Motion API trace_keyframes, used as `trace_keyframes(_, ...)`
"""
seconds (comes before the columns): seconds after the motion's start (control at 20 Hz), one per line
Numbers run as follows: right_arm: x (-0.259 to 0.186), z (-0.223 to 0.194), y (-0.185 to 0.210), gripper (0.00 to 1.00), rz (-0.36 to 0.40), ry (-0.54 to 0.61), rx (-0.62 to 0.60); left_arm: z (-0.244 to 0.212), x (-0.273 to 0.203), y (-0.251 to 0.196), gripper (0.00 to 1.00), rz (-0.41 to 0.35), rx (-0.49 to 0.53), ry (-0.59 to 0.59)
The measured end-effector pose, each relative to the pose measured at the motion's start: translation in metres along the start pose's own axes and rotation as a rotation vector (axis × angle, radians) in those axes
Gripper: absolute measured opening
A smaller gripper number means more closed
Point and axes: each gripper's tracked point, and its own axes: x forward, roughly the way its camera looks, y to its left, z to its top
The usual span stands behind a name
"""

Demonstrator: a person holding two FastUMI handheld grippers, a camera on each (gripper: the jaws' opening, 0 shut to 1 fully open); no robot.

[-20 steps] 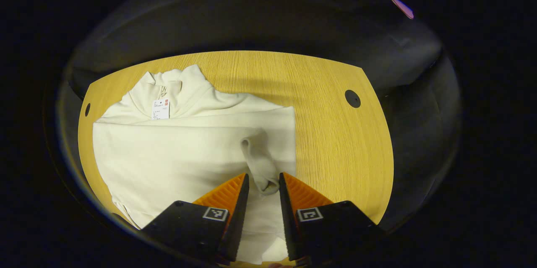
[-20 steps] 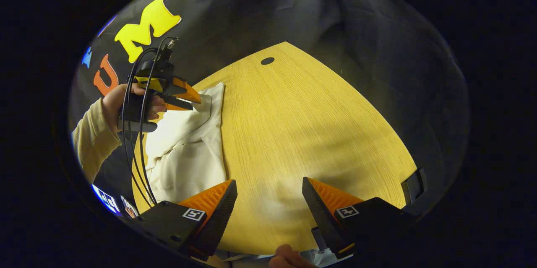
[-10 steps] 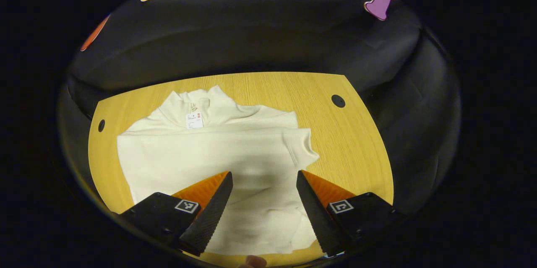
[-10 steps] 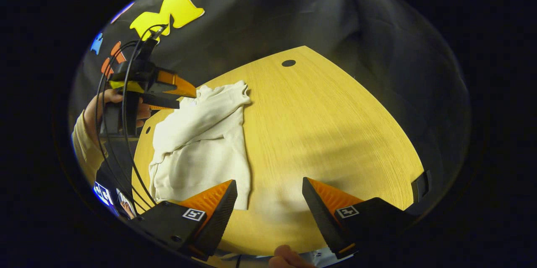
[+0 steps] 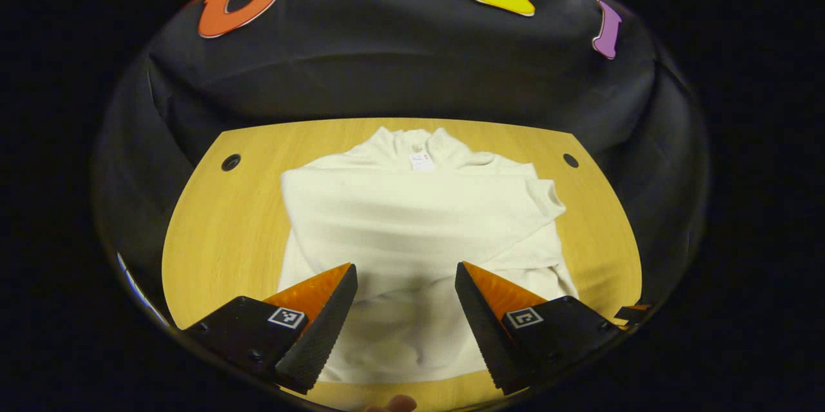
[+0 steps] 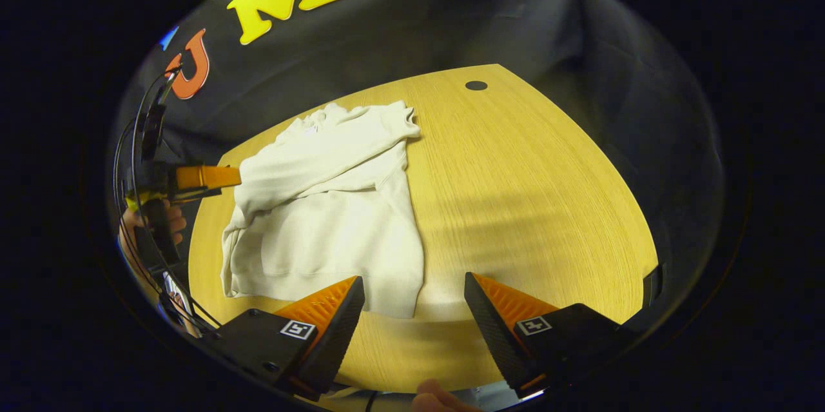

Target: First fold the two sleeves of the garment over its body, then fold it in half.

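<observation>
Cream sweatshirt (image 5: 412, 231) lies flat on the wooden table (image 6: 528, 206), a sleeve (image 5: 425, 212) folded across its body. Left gripper (image 5: 406, 296) and right gripper (image 6: 412, 309) hang above it, jaws apart, empty. Seemingly sleeves done; halving needs hem grips.

The cream long-sleeved garment (image 5: 419, 231) lies on the light wooden bench (image 5: 219, 231), collar toward the booth wall, one sleeve (image 5: 451, 196) folded across its body.

Cream garment (image 5: 419, 218), yellow wood-grain table (image 6: 515, 173)
</observation>
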Motion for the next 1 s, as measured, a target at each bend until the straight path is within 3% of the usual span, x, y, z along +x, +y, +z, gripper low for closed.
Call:
trace_keyframes(0.4, 0.025, -0.017, 0.022, 0.96, -0.021, 0.062, -0.059, -0.066, -0.042, 0.095, 0.97, 0.107, -0.106, 0.104)
trace_keyframes(0.75, 0.05, -0.03, 0.014, 0.96, -0.094, 0.11, -0.132, -0.074, -0.058, 0.13, 0.97, 0.154, -0.158, 0.205)
trace_keyframes(0.9, 0.057, -0.034, 0.012, 0.93, -0.111, 0.144, -0.118, -0.066, -0.063, 0.137, 0.97, 0.166, -0.171, 0.249)
trace_keyframes(1.0, 0.061, -0.041, 0.008, 0.96, -0.125, 0.185, -0.098, -0.054, -0.065, 0.139, 0.97, 0.158, -0.182, 0.282)
